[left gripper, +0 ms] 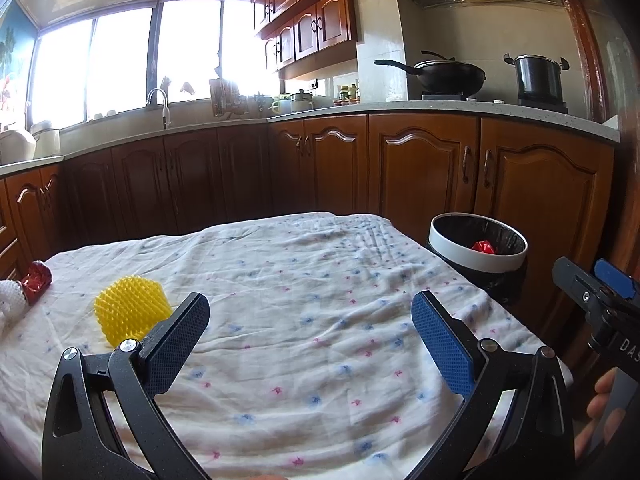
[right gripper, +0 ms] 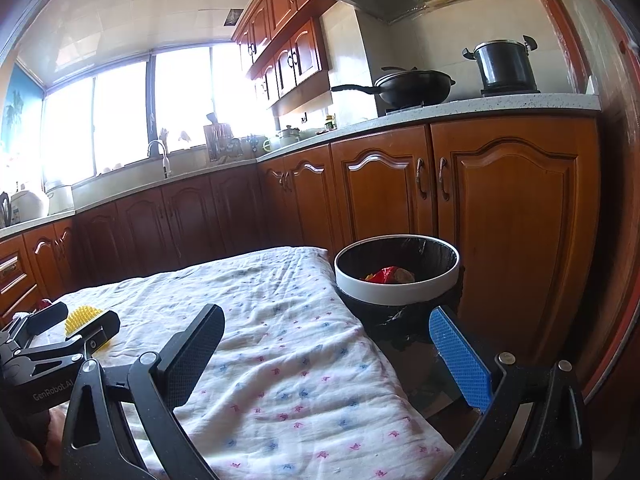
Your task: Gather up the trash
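We are seeing red crumpled trash (right gripper: 390, 274) lying in the black-lined bin (right gripper: 396, 292); yellow spiky piece (left gripper: 130, 310) sitting on the tabletop (left gripper: 300, 320); left gripper (left gripper: 310, 334) and right gripper (right gripper: 326, 354) hovering, jaws wide, empty

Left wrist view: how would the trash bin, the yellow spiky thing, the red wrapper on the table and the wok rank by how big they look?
1. Wok and trash bin: look about alike, and the wok is farther, so unranked.
2. Yellow spiky thing.
3. Red wrapper, partly cut off at the edge.

A home kitchen (wooden cabinets (left gripper: 424, 160), wok (left gripper: 444, 74), sink tap (left gripper: 158, 100)).
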Motion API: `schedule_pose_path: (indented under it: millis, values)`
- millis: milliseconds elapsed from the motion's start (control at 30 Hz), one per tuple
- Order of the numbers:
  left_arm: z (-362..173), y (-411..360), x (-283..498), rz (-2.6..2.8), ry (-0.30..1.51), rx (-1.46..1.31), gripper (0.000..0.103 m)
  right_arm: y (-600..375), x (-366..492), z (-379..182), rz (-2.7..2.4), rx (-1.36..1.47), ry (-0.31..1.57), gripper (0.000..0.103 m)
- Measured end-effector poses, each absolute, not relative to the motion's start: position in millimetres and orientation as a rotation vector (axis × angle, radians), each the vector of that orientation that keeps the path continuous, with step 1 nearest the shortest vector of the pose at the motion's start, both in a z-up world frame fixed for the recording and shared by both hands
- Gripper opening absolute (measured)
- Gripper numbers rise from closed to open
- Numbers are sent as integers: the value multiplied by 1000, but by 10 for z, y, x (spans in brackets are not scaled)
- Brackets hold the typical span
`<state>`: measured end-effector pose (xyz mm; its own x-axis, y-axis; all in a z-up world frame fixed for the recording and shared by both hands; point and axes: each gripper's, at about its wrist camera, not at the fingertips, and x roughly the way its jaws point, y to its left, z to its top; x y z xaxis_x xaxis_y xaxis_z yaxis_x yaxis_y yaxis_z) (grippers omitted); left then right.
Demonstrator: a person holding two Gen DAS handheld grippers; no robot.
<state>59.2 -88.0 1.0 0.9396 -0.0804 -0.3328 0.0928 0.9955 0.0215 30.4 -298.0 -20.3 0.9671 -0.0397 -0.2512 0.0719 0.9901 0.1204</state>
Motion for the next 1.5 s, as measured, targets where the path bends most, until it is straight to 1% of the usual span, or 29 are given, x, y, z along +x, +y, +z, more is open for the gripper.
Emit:
schedule_pose_path:
  millis: [1500]
  values:
    - [-13,-890,623,-91,352,39,103,-2952,370,-260,-41,147,278,103]
